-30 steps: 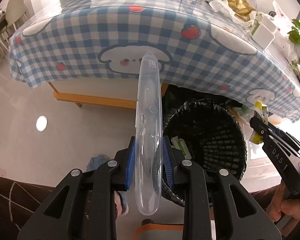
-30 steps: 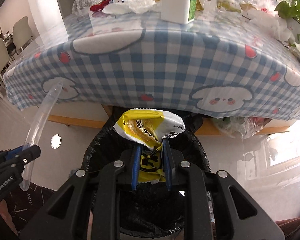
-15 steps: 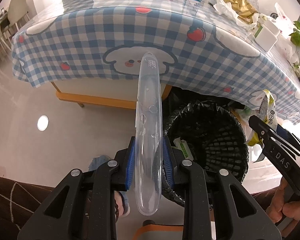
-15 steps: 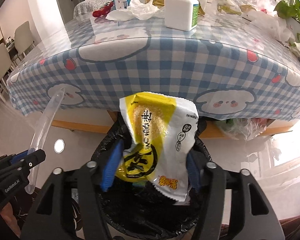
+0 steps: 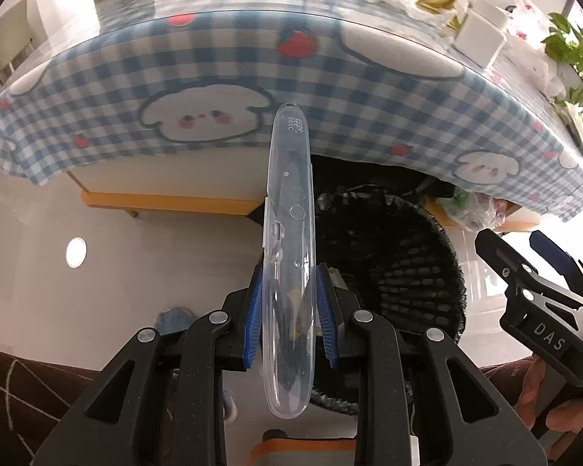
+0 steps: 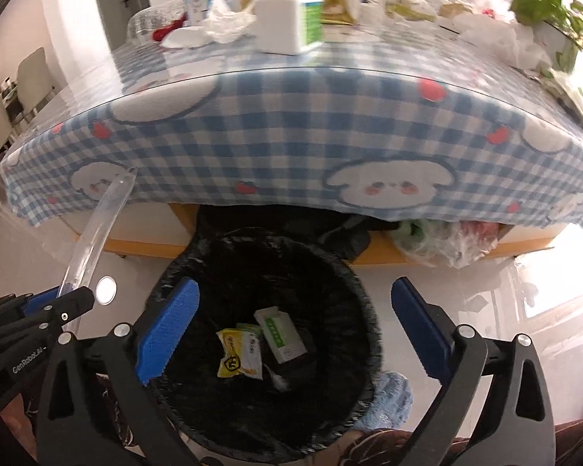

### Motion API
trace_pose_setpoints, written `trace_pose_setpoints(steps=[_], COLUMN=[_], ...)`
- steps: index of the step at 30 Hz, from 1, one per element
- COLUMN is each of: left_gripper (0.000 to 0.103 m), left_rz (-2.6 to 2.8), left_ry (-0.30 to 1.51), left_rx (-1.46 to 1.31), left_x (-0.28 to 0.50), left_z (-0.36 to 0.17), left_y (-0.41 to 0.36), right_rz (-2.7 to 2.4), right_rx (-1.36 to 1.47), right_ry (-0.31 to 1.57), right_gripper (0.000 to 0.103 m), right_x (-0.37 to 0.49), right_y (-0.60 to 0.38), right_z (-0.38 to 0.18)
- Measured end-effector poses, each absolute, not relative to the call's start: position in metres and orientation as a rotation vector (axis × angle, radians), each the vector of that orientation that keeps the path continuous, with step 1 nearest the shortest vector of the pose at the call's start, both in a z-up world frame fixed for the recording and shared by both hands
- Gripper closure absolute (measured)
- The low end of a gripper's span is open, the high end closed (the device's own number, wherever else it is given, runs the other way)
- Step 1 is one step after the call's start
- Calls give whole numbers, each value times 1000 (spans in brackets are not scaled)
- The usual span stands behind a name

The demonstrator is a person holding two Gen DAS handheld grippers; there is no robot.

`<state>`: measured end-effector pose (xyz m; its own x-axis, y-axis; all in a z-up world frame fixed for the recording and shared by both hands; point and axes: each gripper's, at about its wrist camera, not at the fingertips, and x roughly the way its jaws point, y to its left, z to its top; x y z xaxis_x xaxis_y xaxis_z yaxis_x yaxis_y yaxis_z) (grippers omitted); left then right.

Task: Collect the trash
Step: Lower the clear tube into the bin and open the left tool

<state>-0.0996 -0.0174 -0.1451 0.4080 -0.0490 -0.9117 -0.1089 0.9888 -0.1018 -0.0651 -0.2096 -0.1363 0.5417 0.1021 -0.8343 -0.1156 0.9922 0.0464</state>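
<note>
My left gripper is shut on a long clear plastic case that stands upright, just left of the black-lined trash bin. My right gripper is open and empty above the bin. A yellow snack wrapper lies at the bin's bottom beside a white and green box. The clear case and the left gripper show at the left of the right wrist view. The right gripper shows at the right of the left wrist view.
A table with a blue checked cloth stands behind the bin, holding a white bottle, crumpled tissues, wrappers and a plant. A plastic bag sits under the table. Chairs stand at far left.
My right gripper has opened wide and the yellow wrapper has dropped into the bin. My left gripper still holds the clear case and has moved a little closer to the table.
</note>
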Motion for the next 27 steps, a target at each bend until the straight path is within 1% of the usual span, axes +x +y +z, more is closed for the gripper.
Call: trace_pose_setpoints(steps=[12, 27], left_gripper=[78, 77], left_rz=[-27, -107], left_ry=[1191, 1180], left_rx=[-140, -65], left_x=[-90, -81], left_z=[-158, -171], left_y=[-66, -121], right_rz=[46, -21], right_rx=[22, 42], right_ry=[996, 977], right_gripper=[8, 8], right_x=[-69, -71], right_y=[-257, -294], right_z=[-140, -138])
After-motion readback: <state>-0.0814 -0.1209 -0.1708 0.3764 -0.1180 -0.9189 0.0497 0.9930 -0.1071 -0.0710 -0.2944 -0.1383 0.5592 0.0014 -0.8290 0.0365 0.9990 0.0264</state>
